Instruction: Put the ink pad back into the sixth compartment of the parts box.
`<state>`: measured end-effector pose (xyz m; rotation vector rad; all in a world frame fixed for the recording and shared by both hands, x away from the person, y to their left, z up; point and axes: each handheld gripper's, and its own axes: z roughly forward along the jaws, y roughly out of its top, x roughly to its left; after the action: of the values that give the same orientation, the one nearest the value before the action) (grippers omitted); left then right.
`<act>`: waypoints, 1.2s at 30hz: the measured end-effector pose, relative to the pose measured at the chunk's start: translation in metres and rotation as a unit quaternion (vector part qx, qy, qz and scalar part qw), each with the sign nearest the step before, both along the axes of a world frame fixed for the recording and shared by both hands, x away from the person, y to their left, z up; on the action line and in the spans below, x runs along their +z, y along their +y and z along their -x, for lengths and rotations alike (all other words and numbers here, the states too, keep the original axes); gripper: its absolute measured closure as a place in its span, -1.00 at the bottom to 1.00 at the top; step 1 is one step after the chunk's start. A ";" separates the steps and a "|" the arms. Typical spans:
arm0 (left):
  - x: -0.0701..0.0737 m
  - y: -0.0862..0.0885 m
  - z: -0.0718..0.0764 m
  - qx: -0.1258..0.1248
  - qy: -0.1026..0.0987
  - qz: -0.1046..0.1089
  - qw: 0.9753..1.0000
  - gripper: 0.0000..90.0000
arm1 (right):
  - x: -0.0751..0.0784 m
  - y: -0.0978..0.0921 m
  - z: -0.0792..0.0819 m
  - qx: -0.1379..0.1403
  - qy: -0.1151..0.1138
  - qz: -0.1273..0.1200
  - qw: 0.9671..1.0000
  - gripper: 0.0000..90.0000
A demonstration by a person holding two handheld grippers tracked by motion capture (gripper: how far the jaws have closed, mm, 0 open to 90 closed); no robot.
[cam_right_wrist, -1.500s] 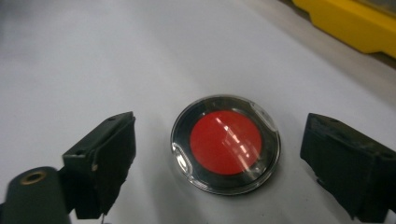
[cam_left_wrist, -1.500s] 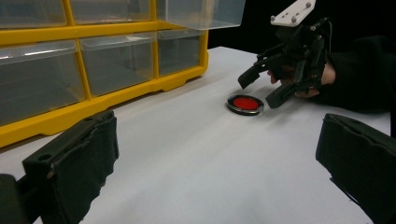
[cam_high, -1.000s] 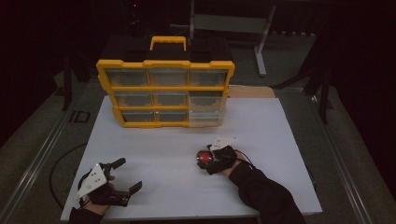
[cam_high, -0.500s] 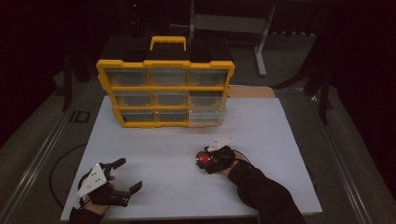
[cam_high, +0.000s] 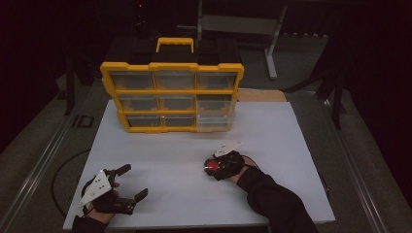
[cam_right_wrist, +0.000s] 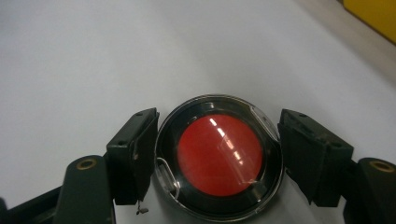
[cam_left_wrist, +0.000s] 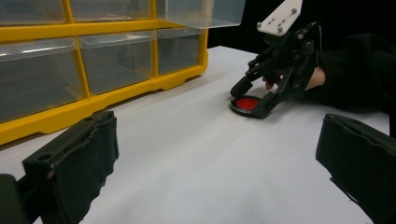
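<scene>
A round black case with a red disc under a clear lid (cam_right_wrist: pixel 219 156) lies flat on the white table (cam_high: pixel 272 131), right of centre. My right gripper (cam_right_wrist: pixel 217 158) straddles it, one pad touching the rim on each side, so it is shut on the case. The high view shows this gripper (cam_high: pixel 212 166) with a dark sleeve behind it, and the left gripper view shows it (cam_left_wrist: pixel 247 100) around the case (cam_left_wrist: pixel 246 103). My left gripper (cam_high: pixel 136 180) rests near the table's front left corner, open, with nothing between its wide-spread jaws (cam_left_wrist: pixel 215 172).
A yellow organizer with clear drawers (cam_high: pixel 172 91) stands upright at the back of the table, its handle on top. Its lower right drawer (cam_high: pixel 216 119) sticks out a little. Bare table lies between the organizer and both grippers. Dark floor and a metal stand surround the table.
</scene>
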<state>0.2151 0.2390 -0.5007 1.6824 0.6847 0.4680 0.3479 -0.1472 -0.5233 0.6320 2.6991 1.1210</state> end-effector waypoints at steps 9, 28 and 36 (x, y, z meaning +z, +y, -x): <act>0.000 -0.001 0.000 -0.001 0.000 -0.001 1.000 -1.00 | 0.014 -0.010 0.009 0.005 0.001 0.003 1.000 -0.33; -0.001 -0.001 -0.001 -0.002 0.003 -0.003 1.000 -1.00 | 0.056 -0.019 0.023 0.029 -0.004 0.027 0.999 -0.33; -0.001 -0.001 -0.001 -0.001 0.005 -0.003 1.000 -1.00 | 0.075 -0.024 0.025 0.034 -0.006 0.027 0.999 -0.33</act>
<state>0.2163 0.2377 -0.5016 1.6924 0.6889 0.4623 0.3228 -0.1709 -0.4480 0.5264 2.7492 1.0587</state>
